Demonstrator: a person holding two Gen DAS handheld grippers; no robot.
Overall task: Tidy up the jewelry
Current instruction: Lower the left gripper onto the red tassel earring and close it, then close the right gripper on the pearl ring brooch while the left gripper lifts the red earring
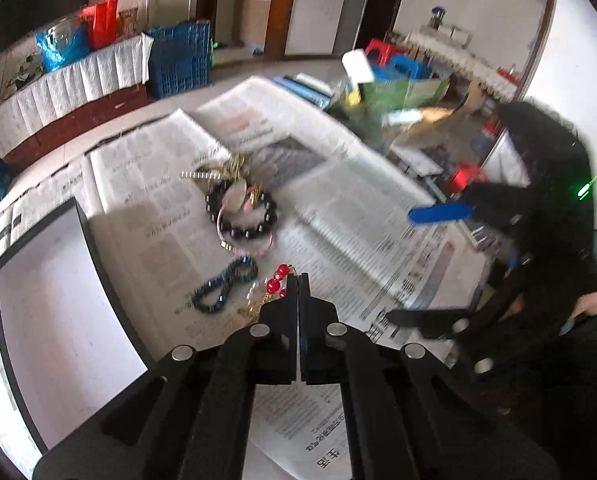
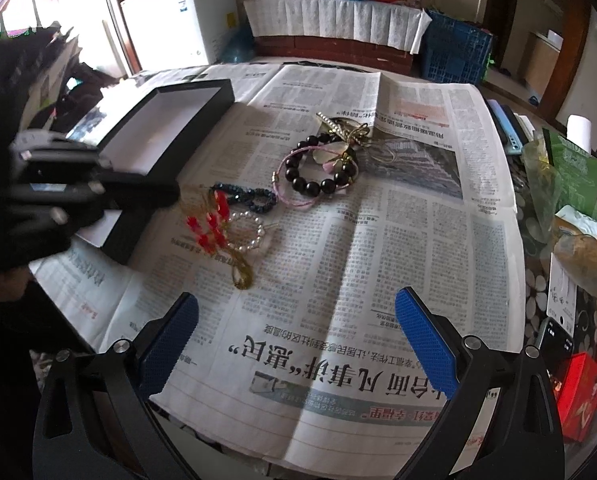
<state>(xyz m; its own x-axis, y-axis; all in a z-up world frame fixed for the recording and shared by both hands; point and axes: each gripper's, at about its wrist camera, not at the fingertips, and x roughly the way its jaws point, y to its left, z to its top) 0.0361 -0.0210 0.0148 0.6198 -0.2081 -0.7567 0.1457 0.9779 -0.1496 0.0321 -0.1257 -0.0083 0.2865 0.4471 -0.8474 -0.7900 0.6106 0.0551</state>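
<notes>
Two grippers in play, both mine. My left gripper (image 1: pixel 298 280) has its jaws pressed together at the tips, and right at those tips sits the red-beaded gold chain (image 1: pixel 276 284); from the left wrist view I cannot tell for sure whether a strand is caught between the fingers or just lies beside them. From the right wrist view that same left gripper (image 2: pixel 170 192) reaches in from the left, its tip over the chain's red beads (image 2: pixel 208 226), with the pearl bracelet (image 2: pixel 250 234) just right of them.

My right gripper (image 2: pixel 296 344) hangs released, blue pads (image 2: pixel 426 344) spread wide apart over the newspaper (image 2: pixel 378 260), nothing between them.

Jewelry lies in a loose cluster on the newspaper: the dark blue beaded bracelet (image 2: pixel 244 196) just beyond the red chain, then farther off the black bead bracelet (image 2: pixel 322 172) lying over a pink bangle (image 2: pixel 282 184), with a tangle of gold pieces (image 2: pixel 350 130) touching its far side.

At the left stands the open black box (image 2: pixel 170 132), white inside, close beside the cluster.
</notes>
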